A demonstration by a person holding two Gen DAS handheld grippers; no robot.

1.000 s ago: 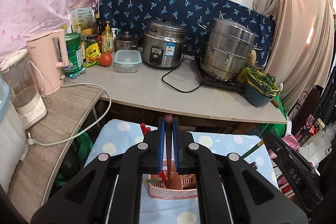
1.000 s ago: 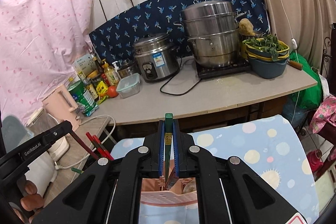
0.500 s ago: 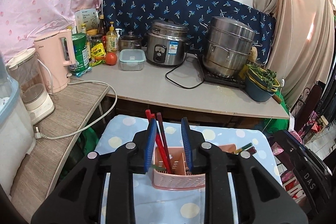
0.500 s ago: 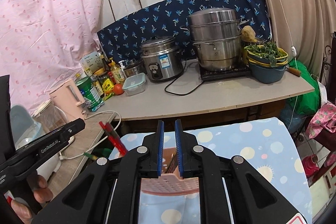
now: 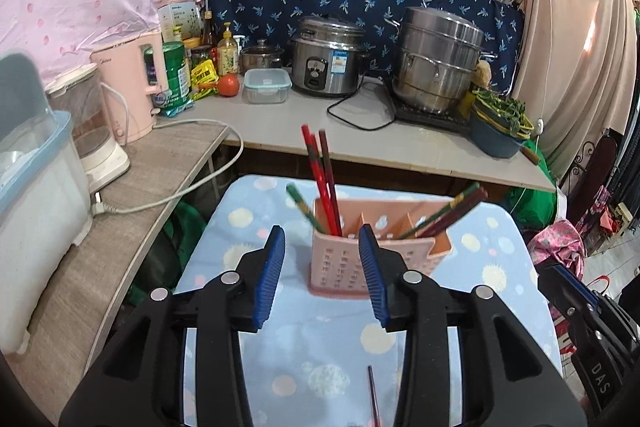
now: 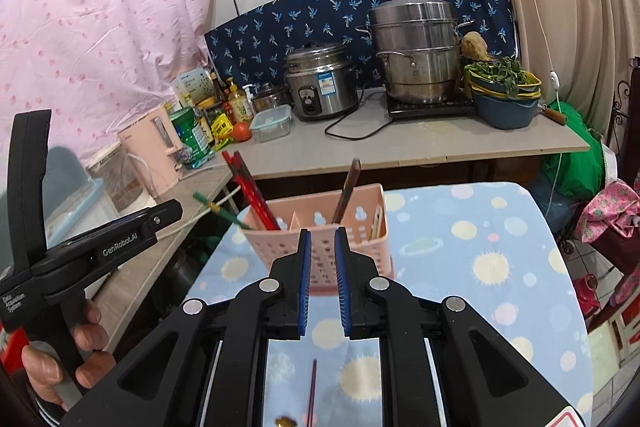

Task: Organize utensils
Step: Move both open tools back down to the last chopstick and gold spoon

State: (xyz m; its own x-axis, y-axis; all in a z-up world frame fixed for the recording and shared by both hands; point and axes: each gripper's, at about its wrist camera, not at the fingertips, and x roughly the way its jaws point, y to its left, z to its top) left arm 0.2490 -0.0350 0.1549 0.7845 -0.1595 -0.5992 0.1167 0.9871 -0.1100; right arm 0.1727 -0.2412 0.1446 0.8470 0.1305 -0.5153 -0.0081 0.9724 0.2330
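A pink slotted utensil caddy [image 5: 344,263] stands on the blue dotted tablecloth [image 5: 320,367]; it also shows in the right wrist view [image 6: 320,239]. Red chopsticks [image 5: 320,179] and a green one [image 5: 304,207] lean in its left compartment; dark and green chopsticks [image 5: 448,211] lean out to the right. My left gripper [image 5: 322,269] is open and empty, just in front of the caddy. My right gripper [image 6: 321,267] is open a little and empty, also in front of it. A dark chopstick [image 5: 374,399] lies on the cloth below the grippers, also seen from the right wrist [image 6: 312,387].
Behind the table runs a counter [image 5: 320,123] with a rice cooker [image 5: 326,67], a steel steamer pot [image 5: 438,59], a pink kettle [image 5: 132,87], a clear box [image 5: 267,85] and a bowl of greens [image 5: 500,123]. A white cord [image 5: 180,187] hangs off the left shelf.
Both grippers let go of their chopsticks into the caddy, opened and drew back toward me; the left one opened wide.
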